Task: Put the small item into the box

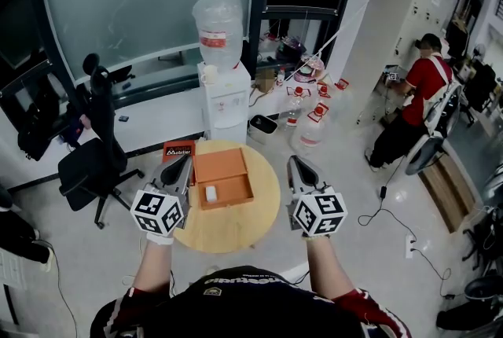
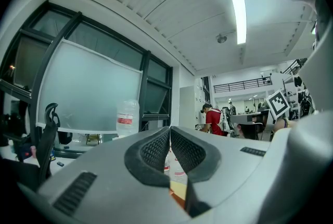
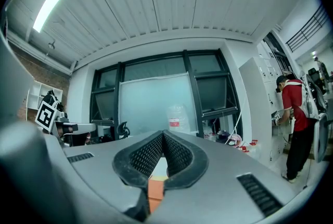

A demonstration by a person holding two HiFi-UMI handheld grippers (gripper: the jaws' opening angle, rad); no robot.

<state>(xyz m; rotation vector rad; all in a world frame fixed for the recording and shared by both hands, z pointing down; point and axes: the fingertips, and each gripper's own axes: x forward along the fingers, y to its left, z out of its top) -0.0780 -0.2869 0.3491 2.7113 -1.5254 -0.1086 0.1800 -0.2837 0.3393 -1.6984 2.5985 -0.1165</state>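
An open orange box (image 1: 233, 189) lies on the round wooden table (image 1: 236, 228), its lid (image 1: 221, 163) folded back on the far side. A small white item (image 1: 211, 192) rests inside the box, near its left wall. My left gripper (image 1: 187, 159) hovers at the table's left edge beside the box, shut and empty; in the left gripper view its pads (image 2: 169, 129) meet at the tips. My right gripper (image 1: 293, 161) hovers off the table's right edge, also shut with nothing held; its pads (image 3: 163, 133) touch in the right gripper view.
A water dispenser (image 1: 222, 85) stands just behind the table. A red and black carton (image 1: 177, 149) sits at the table's back left. A black office chair (image 1: 94, 163) is to the left, water bottles (image 1: 306, 128) on the floor to the right, a person in red (image 1: 420, 89) farther right.
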